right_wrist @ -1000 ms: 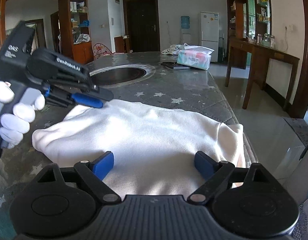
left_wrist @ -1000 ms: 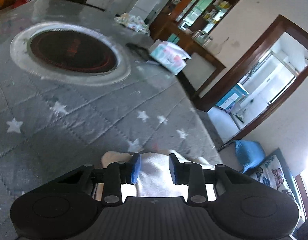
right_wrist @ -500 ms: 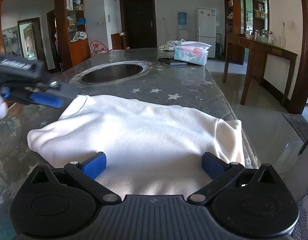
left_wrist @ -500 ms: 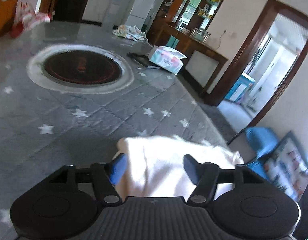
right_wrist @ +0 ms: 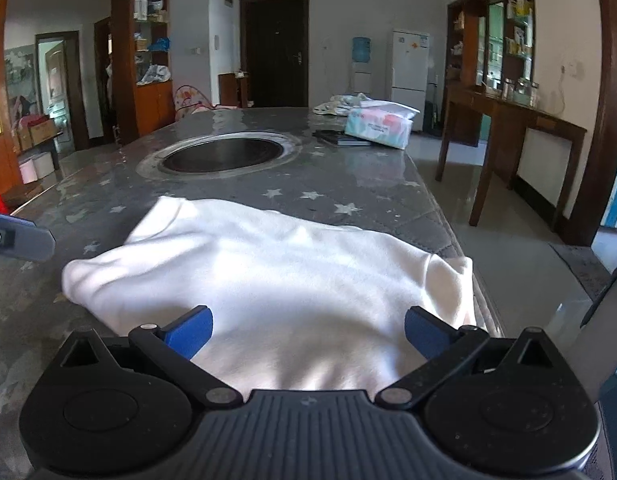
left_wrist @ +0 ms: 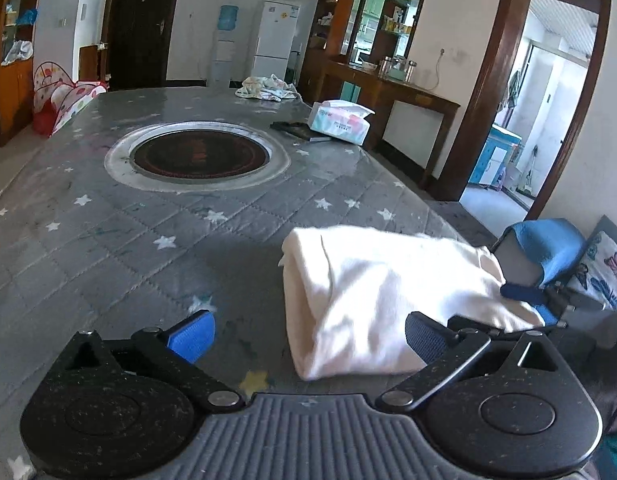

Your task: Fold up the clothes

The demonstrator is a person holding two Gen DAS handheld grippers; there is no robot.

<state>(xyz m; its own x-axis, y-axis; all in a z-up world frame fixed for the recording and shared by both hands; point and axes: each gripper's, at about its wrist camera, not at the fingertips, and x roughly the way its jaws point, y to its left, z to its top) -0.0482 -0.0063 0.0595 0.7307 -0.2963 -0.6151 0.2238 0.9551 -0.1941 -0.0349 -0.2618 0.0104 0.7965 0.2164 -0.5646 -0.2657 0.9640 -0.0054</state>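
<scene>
A white garment [left_wrist: 380, 292] lies folded near the front right corner of the grey star-patterned table [left_wrist: 156, 220]. It also shows in the right wrist view [right_wrist: 268, 280]. My left gripper [left_wrist: 308, 332] is open and empty, just off the garment's left edge, low over the table. My right gripper [right_wrist: 306, 330] is open and empty, its fingers spread over the garment's near edge. The right gripper's blue fingertips [left_wrist: 520, 292] show at the garment's far right in the left wrist view. A part of the left gripper [right_wrist: 20, 236] shows at the left edge of the right wrist view.
A round inset burner [left_wrist: 198, 156] sits in the table's middle. A tissue pack [left_wrist: 340, 118], a dark flat object [left_wrist: 298, 130] and a crumpled cloth [left_wrist: 266, 88] lie at the far end. A blue chair [left_wrist: 548, 244] stands off the right edge. A wooden side table [right_wrist: 508, 140] stands to the right.
My left gripper opened, let go of the garment and drew back to the left. The garment now lies folded over. My right gripper stayed open over its near edge.
</scene>
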